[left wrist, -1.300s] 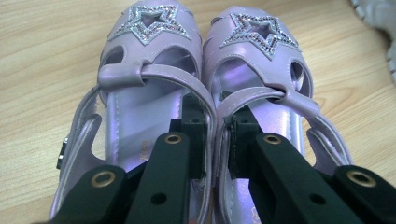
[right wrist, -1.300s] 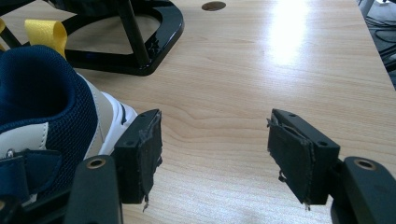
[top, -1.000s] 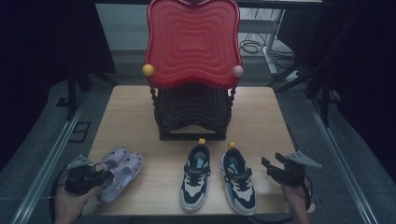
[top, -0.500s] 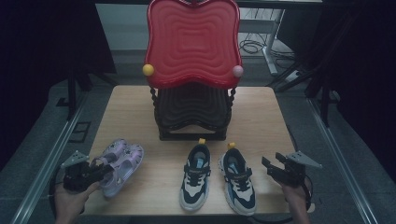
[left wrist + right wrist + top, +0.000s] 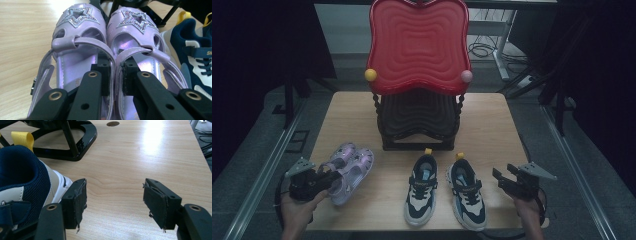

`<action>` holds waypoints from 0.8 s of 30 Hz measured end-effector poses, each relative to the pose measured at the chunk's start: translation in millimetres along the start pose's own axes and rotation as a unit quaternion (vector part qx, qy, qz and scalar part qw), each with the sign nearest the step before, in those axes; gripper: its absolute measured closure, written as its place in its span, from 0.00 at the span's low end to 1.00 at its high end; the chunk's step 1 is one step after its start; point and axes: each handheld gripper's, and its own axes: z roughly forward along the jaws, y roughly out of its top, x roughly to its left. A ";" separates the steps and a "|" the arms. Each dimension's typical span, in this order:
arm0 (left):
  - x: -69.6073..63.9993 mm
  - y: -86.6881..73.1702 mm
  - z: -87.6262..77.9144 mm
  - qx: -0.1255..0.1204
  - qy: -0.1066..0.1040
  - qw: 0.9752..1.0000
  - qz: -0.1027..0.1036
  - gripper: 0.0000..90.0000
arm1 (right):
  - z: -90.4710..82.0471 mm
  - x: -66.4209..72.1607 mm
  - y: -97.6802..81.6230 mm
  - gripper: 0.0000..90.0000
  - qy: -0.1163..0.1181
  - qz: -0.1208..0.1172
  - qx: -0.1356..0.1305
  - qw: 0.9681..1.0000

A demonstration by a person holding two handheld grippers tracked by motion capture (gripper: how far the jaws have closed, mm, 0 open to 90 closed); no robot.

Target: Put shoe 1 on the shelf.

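The left gripper (image 5: 112,72) pinches the touching inner walls of both lilac star sandals (image 5: 346,170) so the pair moves together near the bench's (image 5: 492,120) left front edge, while the right gripper (image 5: 113,202) waits wide open beside the navy sneakers (image 5: 444,192).

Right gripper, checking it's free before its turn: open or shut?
Open: the right gripper has its jaws wide apart over bare table, nothing between them.

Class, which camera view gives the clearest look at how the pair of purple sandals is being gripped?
The left gripper view: the left gripper has its fingers pinching the touching inner sides of the purple sandals close up. The high view shows the sandals small at the table's left front. The right gripper view shows a sneaker instead.
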 end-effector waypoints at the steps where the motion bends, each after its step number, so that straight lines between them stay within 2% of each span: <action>1: -0.8 0.5 0.6 -0.001 -0.002 1.000 0.001 0.89 | -0.2 0.1 0.1 0.39 0.000 0.000 0.000 1.000; 9: -14.2 4.5 6.5 -0.013 -0.001 1.000 0.013 0.89 | 0.4 -0.6 -0.2 0.39 0.000 -0.001 0.001 1.000; 17: -33.1 13.2 17.9 -0.028 -0.021 0.999 0.028 0.90 | 0.9 0.2 -0.4 0.39 0.000 -0.002 0.000 1.000; 24: -45.7 17.8 32.7 -0.030 -0.036 0.998 0.034 0.90 | 0.0 -1.3 -0.5 0.39 -0.001 0.001 0.000 1.000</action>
